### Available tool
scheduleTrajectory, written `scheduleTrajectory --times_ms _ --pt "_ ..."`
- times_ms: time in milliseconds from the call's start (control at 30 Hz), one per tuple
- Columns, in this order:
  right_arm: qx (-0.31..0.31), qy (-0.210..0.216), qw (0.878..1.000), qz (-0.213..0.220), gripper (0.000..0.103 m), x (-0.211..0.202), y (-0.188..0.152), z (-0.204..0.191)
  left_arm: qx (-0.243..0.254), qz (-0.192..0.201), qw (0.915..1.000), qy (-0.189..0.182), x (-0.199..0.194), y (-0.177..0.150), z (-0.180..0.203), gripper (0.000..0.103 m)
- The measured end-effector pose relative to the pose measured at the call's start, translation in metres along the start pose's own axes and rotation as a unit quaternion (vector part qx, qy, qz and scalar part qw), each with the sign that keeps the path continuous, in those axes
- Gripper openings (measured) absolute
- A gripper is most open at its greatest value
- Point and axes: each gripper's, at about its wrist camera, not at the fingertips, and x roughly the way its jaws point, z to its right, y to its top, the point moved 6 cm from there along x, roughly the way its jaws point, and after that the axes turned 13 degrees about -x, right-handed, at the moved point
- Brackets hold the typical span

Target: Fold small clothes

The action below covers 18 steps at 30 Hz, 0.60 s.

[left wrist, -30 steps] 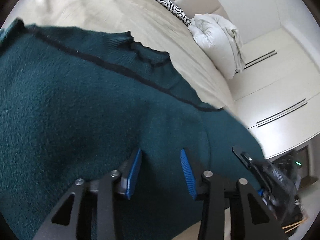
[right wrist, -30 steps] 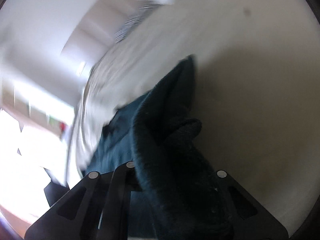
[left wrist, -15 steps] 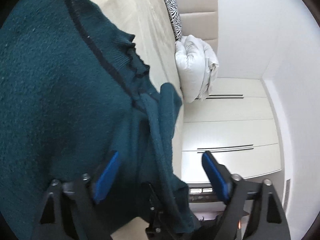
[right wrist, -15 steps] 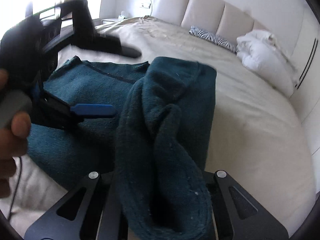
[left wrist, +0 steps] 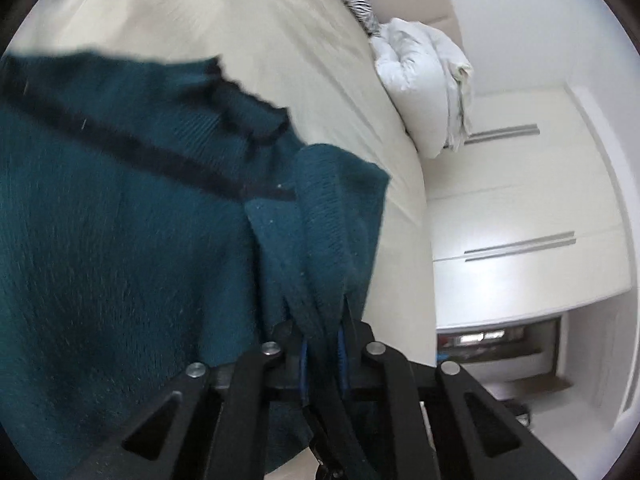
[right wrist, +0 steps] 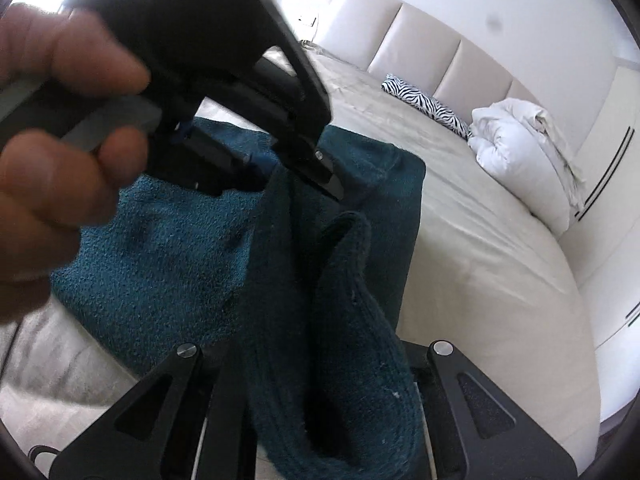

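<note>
From the left wrist, the left gripper [left wrist: 322,344], whose jaws have just been closing, pinches a fold of the teal sweater [left wrist: 120,240] on the bed [left wrist: 280,40], while from the right wrist the right gripper [right wrist: 320,380] clamps a bunched sleeve, with no readable writing anywhere.

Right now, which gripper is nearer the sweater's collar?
Left. The left gripper, its jaws just closed on a fold of the sweater, sits just below the collar; the right gripper clamps the fabric farther back.
</note>
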Motion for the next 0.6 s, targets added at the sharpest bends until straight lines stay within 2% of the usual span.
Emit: scheduleTrajectory --times_ms 167,400,533,600 --pt "-0.024 -0.013 1.000 0.013 0.010 -0.010 0.011 -0.010 0.052 0.005 0.9981 0.032 -0.015 0.000 0.009 0.012" --pt "-0.070 -0.009 0.996 0.049 0.011 -0.029 0.042 -0.050 0.119 0.014 0.9890 0.087 -0.059 0.014 0.010 0.012" --pt "-0.099 -0.003 0.993 0.064 0.012 -0.034 0.056 -0.079 0.133 0.016 0.9846 0.113 -0.083 0.024 -0.007 0.012" --pt "-0.122 -0.001 0.990 0.065 0.013 -0.038 0.059 -0.097 0.128 0.013 0.9836 0.126 -0.096 0.030 -0.028 0.012"
